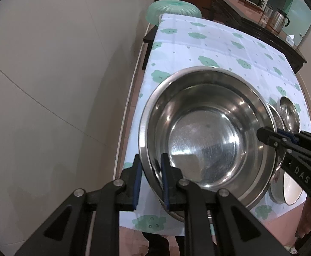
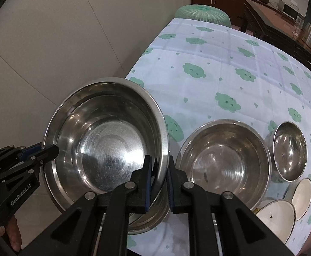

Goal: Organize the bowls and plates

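The left gripper [image 1: 150,179] straddles the near-left rim of the large steel bowl [image 1: 206,136], one blue pad outside the wall and one inside. A sliver of gap seems to show at the pads, so I read it as clamped on the rim but not firmly. The right gripper [image 2: 158,181] pinches the opposite rim the same way, its jaws drawn close on the metal. The bowl hangs between them, tilted, at the near-left corner of the table, part of it past the edge of the cloud-print tablecloth [image 2: 230,64].

The chief risk, as I judge it, is slip: thin polished steel held at two small points could pivot or slide out if one hand lifts faster than the other, and it would fall to the floor rather than the table. Swinging it right could also knock the medium steel bowl [image 2: 223,160] just beside it.

The small steel bowl [image 2: 290,151] stands further right, with two white plates [image 2: 277,217] near it, both cut off by the frame. In the left view, the big bowl hides most of these. Whether its base touches the table cannot be told.
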